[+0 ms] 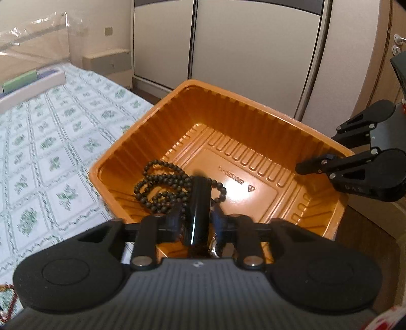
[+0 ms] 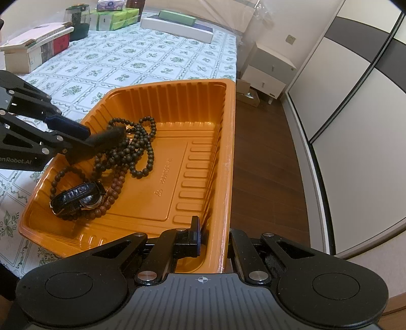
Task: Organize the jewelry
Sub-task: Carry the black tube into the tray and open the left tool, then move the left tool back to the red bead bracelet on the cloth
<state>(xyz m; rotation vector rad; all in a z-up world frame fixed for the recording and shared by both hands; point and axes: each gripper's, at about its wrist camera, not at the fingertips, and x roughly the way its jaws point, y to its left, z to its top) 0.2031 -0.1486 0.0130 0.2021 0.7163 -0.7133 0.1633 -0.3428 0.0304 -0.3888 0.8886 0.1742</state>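
An orange plastic tray (image 1: 228,114) (image 2: 177,94) sits at the edge of the table. In it lie a dark bead necklace (image 1: 162,187) (image 2: 142,147), a black watch (image 2: 78,198) and a brown bead bracelet (image 2: 114,187). My left gripper (image 1: 196,215) (image 2: 91,141) hangs over the tray's near-left part. A black bangle (image 1: 199,203) (image 2: 110,135) stands between its fingers, and the pads look slightly apart from it. My right gripper (image 2: 215,238) (image 1: 327,149) is shut on the tray's rim, one finger inside the wall and one outside.
A floral tablecloth (image 2: 142,55) covers the table. Boxes (image 2: 35,48), tissue packs (image 2: 114,20), a dark jar (image 2: 77,22) and a long white box (image 2: 177,30) line its far side. The wooden floor (image 2: 261,152) and a wardrobe (image 2: 355,114) lie beyond the tray's right rim.
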